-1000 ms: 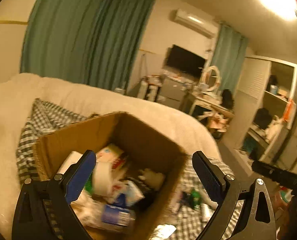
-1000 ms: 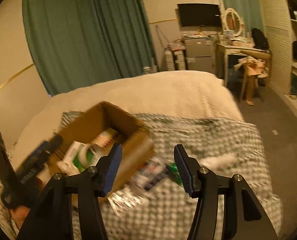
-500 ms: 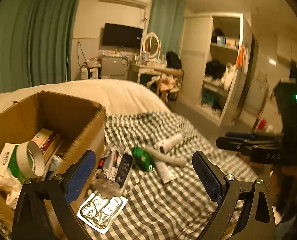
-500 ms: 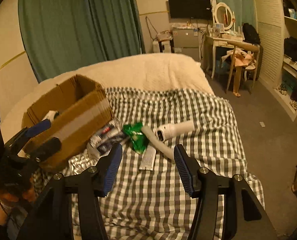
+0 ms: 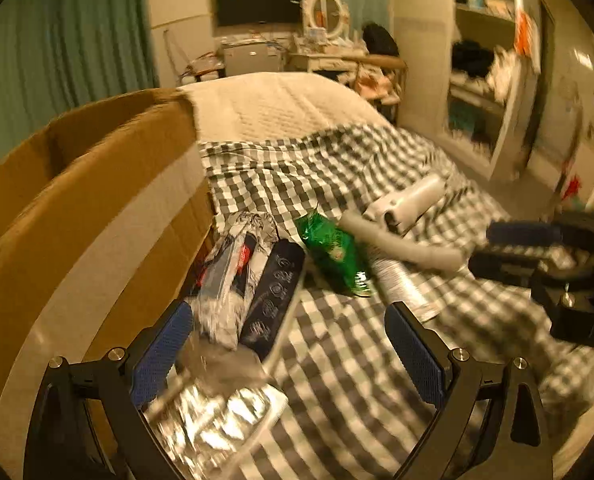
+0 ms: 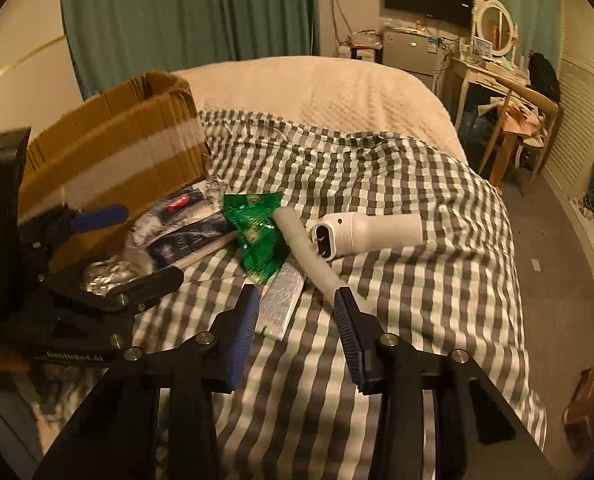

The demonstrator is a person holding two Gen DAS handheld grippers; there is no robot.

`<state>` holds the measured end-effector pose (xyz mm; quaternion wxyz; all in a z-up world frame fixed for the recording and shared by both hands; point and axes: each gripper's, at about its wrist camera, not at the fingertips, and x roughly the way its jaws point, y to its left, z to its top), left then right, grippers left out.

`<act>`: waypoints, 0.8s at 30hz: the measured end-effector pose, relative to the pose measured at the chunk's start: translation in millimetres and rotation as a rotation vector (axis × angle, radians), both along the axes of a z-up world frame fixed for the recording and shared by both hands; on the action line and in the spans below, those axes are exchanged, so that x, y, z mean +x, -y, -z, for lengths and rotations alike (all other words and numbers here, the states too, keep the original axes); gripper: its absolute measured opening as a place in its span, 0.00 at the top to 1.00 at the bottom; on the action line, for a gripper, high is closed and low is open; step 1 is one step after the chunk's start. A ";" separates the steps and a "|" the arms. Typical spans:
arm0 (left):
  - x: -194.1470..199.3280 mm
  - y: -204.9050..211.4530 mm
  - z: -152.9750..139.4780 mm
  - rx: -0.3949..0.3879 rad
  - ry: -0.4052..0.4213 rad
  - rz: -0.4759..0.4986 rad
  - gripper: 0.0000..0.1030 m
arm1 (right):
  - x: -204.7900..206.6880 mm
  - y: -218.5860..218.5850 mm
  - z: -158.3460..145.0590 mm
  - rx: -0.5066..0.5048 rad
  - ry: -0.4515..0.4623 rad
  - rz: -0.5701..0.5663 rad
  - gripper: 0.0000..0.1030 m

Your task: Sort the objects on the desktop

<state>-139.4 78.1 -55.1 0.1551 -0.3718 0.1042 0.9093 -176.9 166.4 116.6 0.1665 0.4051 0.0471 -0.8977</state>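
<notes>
Clutter lies on a grey-and-white checked cloth (image 6: 397,280) beside a brown cardboard box (image 6: 113,152): crinkled green wrapper (image 6: 259,236), white plastic tube (image 6: 309,256), white cylindrical bottle (image 6: 371,232), dark remote (image 5: 273,296), silver foil packet (image 5: 217,416). Left gripper (image 5: 289,356) and right gripper (image 6: 295,322) hover with fingers spread, empty.

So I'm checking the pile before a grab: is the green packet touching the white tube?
Touching. In the right wrist view the green packet lies against the white tube, its edge overlapping the tube's upper end.
</notes>
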 end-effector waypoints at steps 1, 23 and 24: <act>-2.7 -3.2 2.6 -0.019 0.005 0.012 0.03 | -7.2 1.4 3.0 0.001 0.009 -0.005 0.62; -28.9 -23.1 32.9 -0.069 0.003 0.091 0.08 | 15.8 -20.0 -1.5 0.093 0.060 0.081 0.93; -28.4 -23.3 30.1 -0.044 0.005 0.089 0.08 | 20.7 -29.6 -2.7 0.073 0.065 0.107 0.93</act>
